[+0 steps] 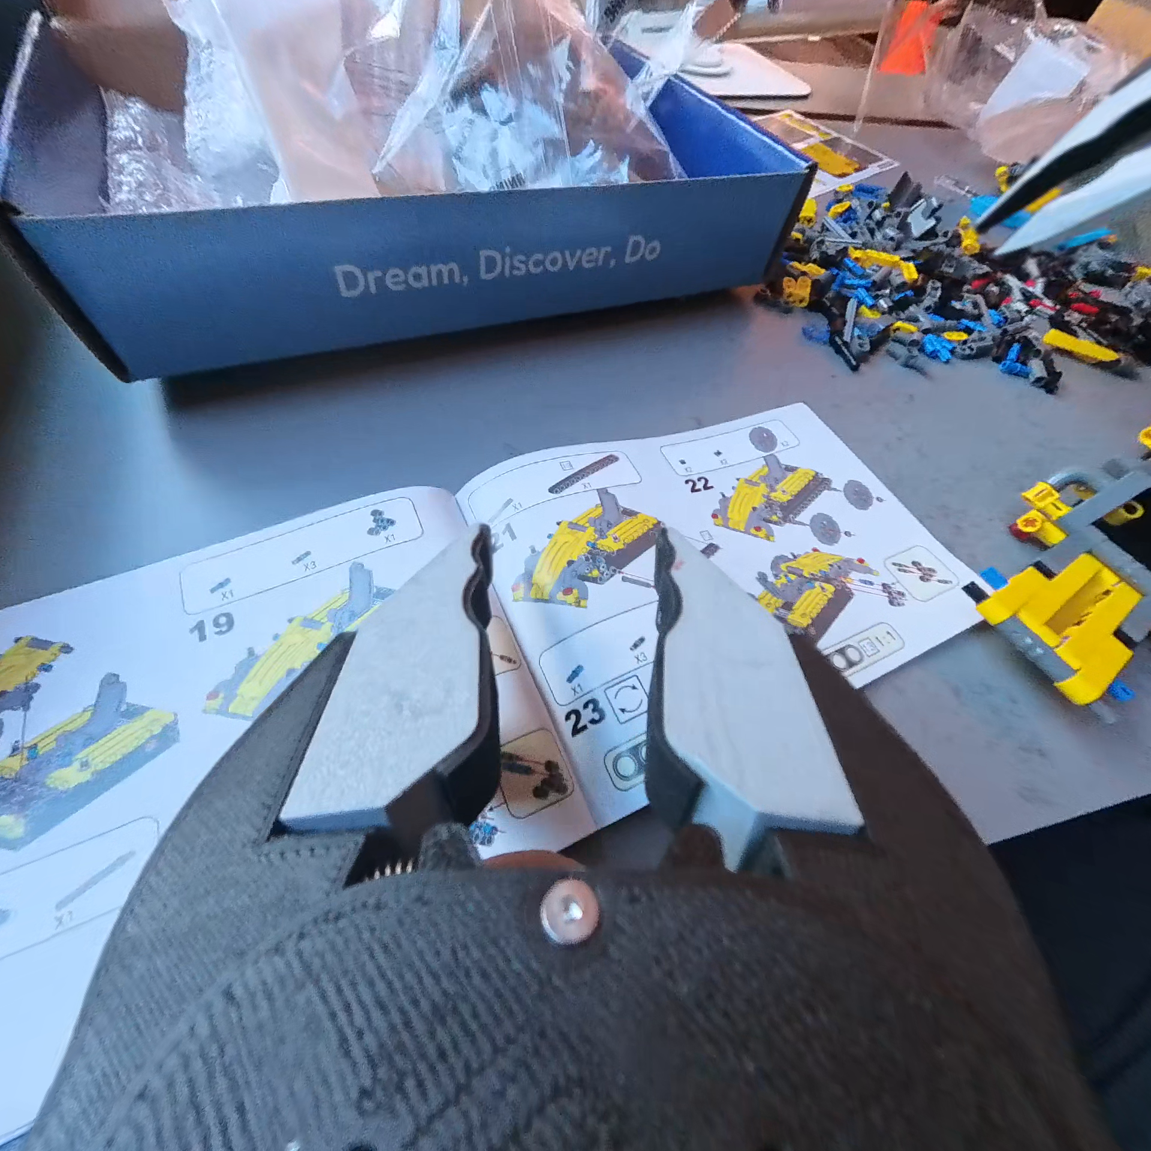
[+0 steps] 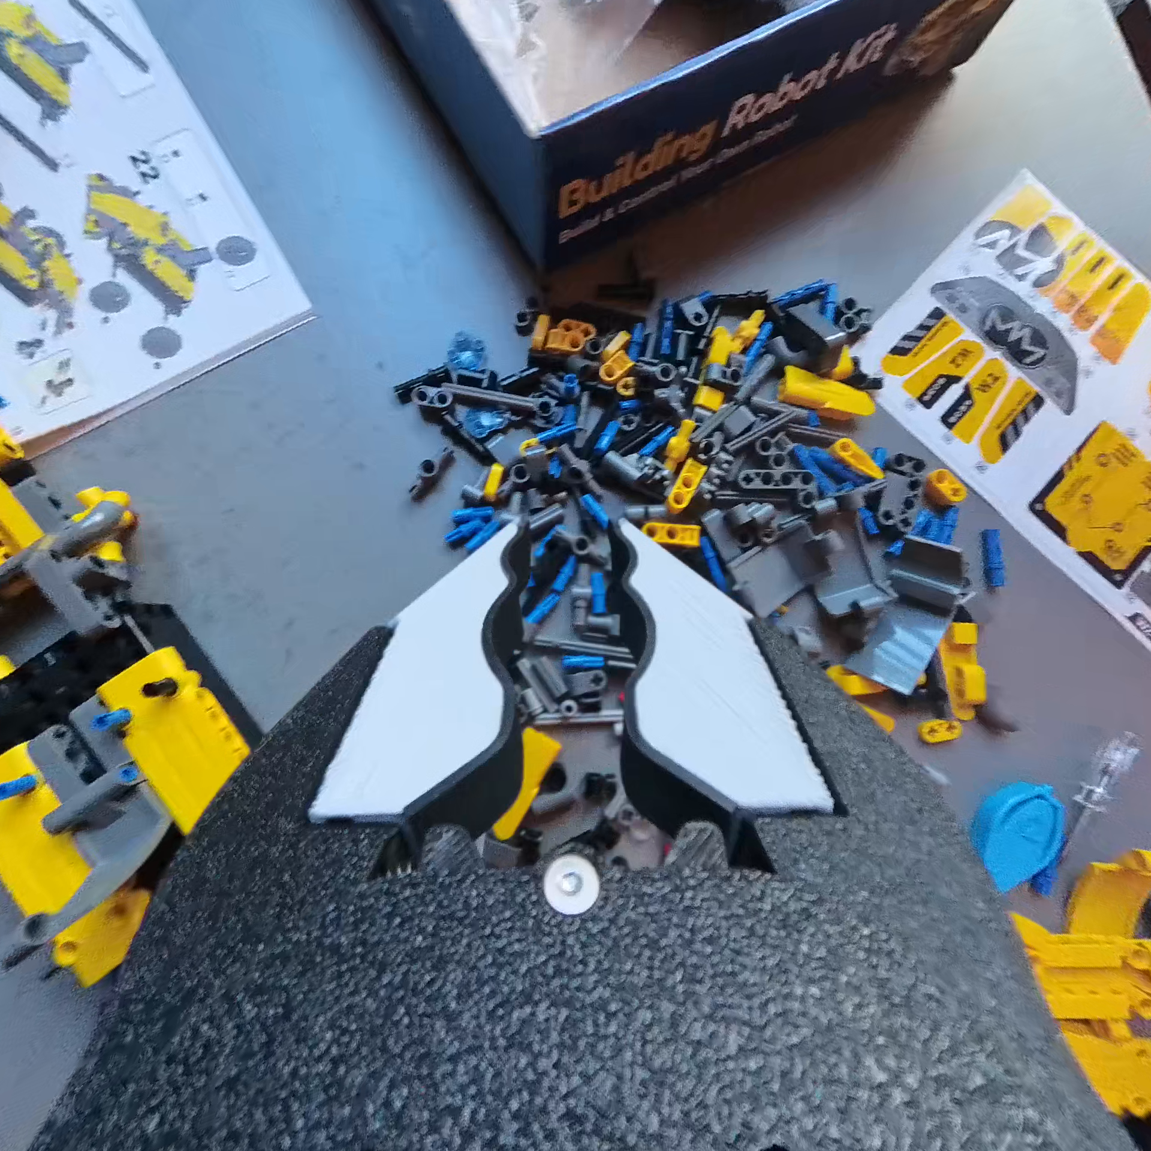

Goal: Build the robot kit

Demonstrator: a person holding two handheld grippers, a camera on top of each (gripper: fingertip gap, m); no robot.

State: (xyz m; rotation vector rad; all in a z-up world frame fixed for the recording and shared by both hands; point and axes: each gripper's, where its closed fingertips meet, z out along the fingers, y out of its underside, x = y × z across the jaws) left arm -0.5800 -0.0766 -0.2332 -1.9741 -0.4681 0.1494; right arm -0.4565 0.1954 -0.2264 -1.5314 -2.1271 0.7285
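My left gripper [image 1: 570, 539] is open and empty, hovering over an open instruction booklet [image 1: 778, 529] that lies flat on the grey table. My right gripper [image 2: 570, 529] is open and empty, hanging just above a pile of small blue, yellow, grey and black building pieces [image 2: 716, 448]; the same pile [image 1: 934, 299] shows at the right of the left wrist view, with the right gripper's fingers [image 1: 1059, 205] over it. A partly built yellow and grey model [image 2: 93, 778] sits left of the right gripper; it also shows in the left wrist view [image 1: 1071, 598].
A blue cardboard box [image 1: 398, 280] with clear plastic bags [image 1: 498, 106] stands behind the booklet; it also shows in the right wrist view [image 2: 716, 156]. A sticker sheet [image 2: 1027, 374] lies right of the pile. A blue round part [image 2: 1018, 834] and yellow parts [image 2: 1090, 1009] lie at lower right. There is about 30 cm between the tips of the two grippers.
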